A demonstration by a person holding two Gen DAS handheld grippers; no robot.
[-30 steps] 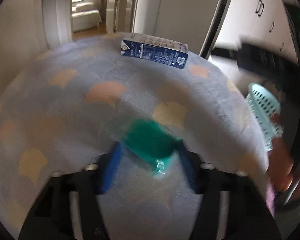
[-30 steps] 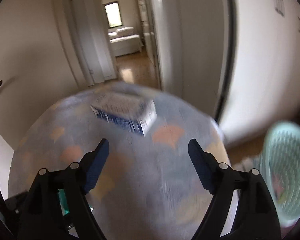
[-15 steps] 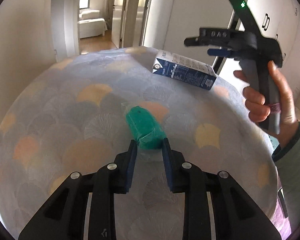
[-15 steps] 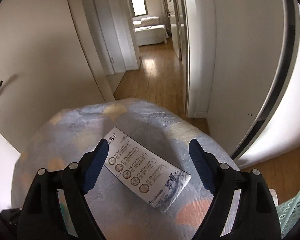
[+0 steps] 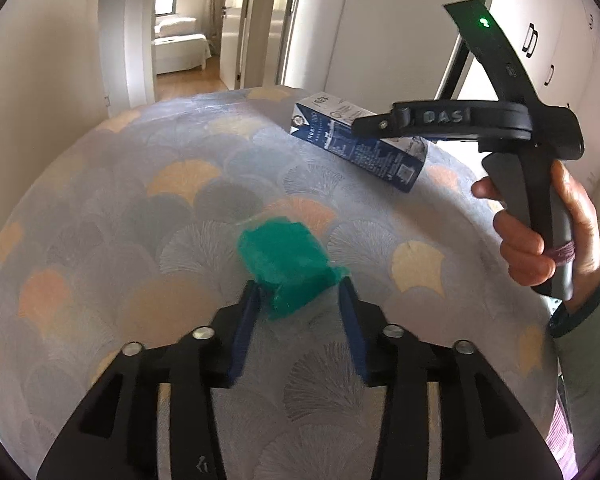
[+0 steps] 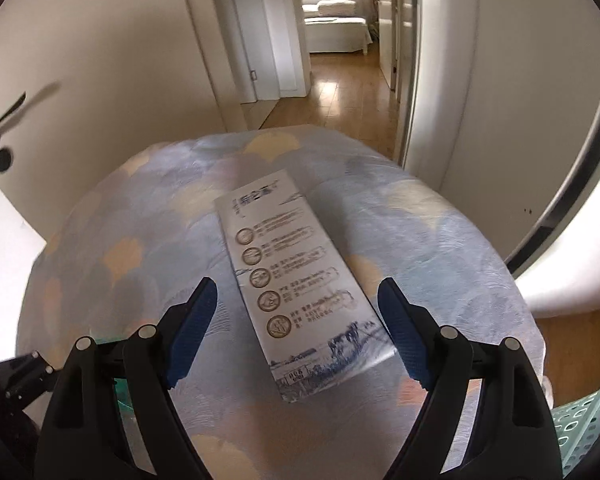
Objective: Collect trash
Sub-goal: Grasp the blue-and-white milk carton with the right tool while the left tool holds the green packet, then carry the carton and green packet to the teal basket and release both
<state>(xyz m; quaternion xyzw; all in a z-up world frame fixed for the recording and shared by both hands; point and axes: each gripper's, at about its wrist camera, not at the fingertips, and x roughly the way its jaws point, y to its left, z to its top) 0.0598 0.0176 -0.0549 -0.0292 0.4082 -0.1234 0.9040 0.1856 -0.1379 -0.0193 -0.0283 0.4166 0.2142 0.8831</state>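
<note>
Here both claws stand spread: left claw (image 5: 298, 300) flanks the green wrapper (image 5: 286, 266), right claw (image 6: 296, 304) straddles the carton (image 6: 296, 276).

My black grippers (image 5: 298, 312) (image 6: 296, 320) carry blue pads. The wrapper (image 5: 286, 264) is teal; the carton (image 6: 296, 276) — navy sides, white face with round emblems. Tablecloth (image 5: 140, 220): grey-blue fans, peach and yellow scattered. At four o'clock — a mint basket (image 6: 580, 420).

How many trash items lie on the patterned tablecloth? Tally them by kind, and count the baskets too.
Carton, blue and white, lying flat: 1
Green crumpled wrapper, between the left gripper's open fingers: 1
Mint plastic basket, only an edge visible beside the table: 1
Total: 3, of which 2 are trash on the tablecloth.
</note>
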